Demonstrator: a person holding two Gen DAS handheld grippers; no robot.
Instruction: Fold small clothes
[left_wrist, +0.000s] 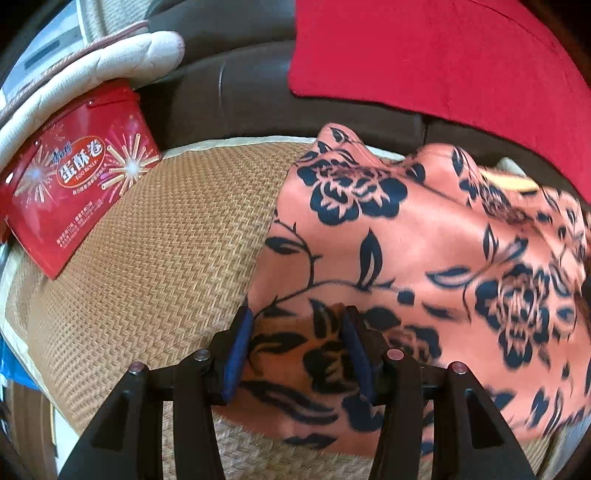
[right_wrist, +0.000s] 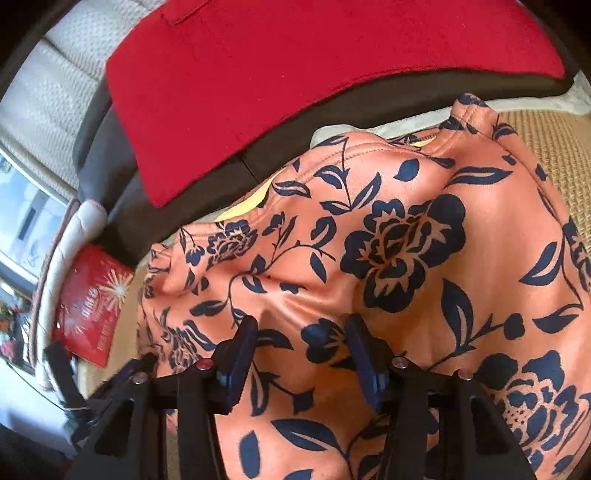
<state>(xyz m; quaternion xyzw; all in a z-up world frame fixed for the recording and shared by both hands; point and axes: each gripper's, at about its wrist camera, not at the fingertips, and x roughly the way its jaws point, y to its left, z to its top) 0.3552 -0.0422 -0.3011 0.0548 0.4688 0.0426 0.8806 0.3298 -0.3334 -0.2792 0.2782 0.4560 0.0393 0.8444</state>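
Note:
A salmon-orange garment (left_wrist: 424, 236) printed with dark navy flowers lies rumpled on a woven straw mat (left_wrist: 166, 251). A strip of yellow shows at its hemmed far edge (right_wrist: 240, 212). My left gripper (left_wrist: 297, 317) hovers over the garment's near left corner. Its blue pads (left_wrist: 240, 347) stand apart, with cloth showing between them and not pinched. My right gripper (right_wrist: 303, 325) is low over the middle of the garment (right_wrist: 406, 240). Its pads (right_wrist: 364, 365) are also apart, above a raised fold. The cloth's right side is blurred in the left wrist view.
A red egg-roll tin (left_wrist: 77, 181) stands on the mat at the left, against a white quilted cushion (left_wrist: 122, 55). A red cushion (left_wrist: 443, 66) leans on the dark brown sofa back (left_wrist: 229, 81) behind the garment. More of the mat (right_wrist: 546, 147) shows at the right.

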